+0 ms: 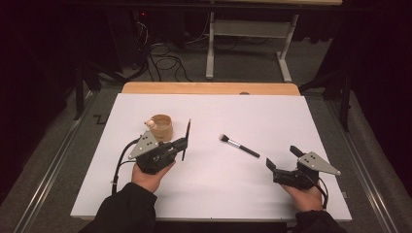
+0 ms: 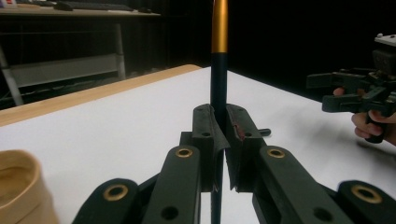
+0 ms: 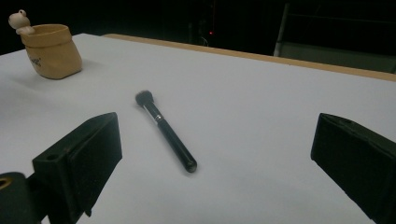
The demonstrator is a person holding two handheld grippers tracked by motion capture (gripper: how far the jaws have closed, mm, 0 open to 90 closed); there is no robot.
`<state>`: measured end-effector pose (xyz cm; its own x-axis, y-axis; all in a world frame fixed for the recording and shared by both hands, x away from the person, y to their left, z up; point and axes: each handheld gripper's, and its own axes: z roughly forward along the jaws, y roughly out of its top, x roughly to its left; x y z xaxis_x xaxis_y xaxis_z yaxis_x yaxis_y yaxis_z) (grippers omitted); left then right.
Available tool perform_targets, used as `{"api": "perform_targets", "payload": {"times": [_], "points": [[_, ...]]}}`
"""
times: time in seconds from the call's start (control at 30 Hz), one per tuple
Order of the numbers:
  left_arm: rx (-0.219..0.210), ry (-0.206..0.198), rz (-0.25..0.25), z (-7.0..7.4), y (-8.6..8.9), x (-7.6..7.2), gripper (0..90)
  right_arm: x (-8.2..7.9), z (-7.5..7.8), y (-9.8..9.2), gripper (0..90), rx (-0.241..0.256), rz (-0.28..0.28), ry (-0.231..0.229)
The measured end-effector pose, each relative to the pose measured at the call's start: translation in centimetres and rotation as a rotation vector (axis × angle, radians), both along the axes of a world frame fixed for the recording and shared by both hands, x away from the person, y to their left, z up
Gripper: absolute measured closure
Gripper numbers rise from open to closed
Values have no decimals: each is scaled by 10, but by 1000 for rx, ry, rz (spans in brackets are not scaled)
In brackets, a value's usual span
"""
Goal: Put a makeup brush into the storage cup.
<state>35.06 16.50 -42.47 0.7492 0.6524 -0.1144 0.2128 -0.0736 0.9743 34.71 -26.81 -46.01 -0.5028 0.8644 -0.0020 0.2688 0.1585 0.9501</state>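
A: So, which step was in hand?

B: Putting brushes into the cup [image 1: 162,127], I judged. The left gripper [image 1: 186,141] was clamped on a slim brush [image 1: 187,139], dark handle with a gold band, held upright just beside the cup and clear of it. In the left gripper view the jaws were pressed tight on that handle, with the cup's rim at the lower left corner.

A: And the right gripper [image 1: 283,158]?

B: Its jaws stood wide apart, holding nothing. It hung low over the white bench [image 1: 272,116] at the person's right, aimed toward the second brush [image 1: 239,145].

A: Where was that one?

B: Lying flat near the middle of the bench, bristles pointing toward the cup, handle end toward the right gripper, well apart from the cup. In the right gripper view it lay between the two open jaws but farther off, not yet within reach.

A: What did the next move call for?

B: For the left, carrying the held brush over the cup's mouth and lowering it before letting go; the cup looked soft, so a nudge might tip it. For the right, moving forward and closing across the thin handle.
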Motion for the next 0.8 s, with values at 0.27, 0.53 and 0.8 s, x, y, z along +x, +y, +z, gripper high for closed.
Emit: {"api": "perform_targets", "payload": {"times": [0.27, 0.53, 0.8], "points": [[-5, 7, -32, -5, -16, 1, 832, 0, -1, 1, 25, -4, 1, 1], [-21, 12, -43, -10, -18, 0, 832, 1, 5, 6, 25, -1, 6, -11], [-27, 11, -38, -10, -13, -1, 832, 7, 33, 26, 26, -10, 41, -46]]}}
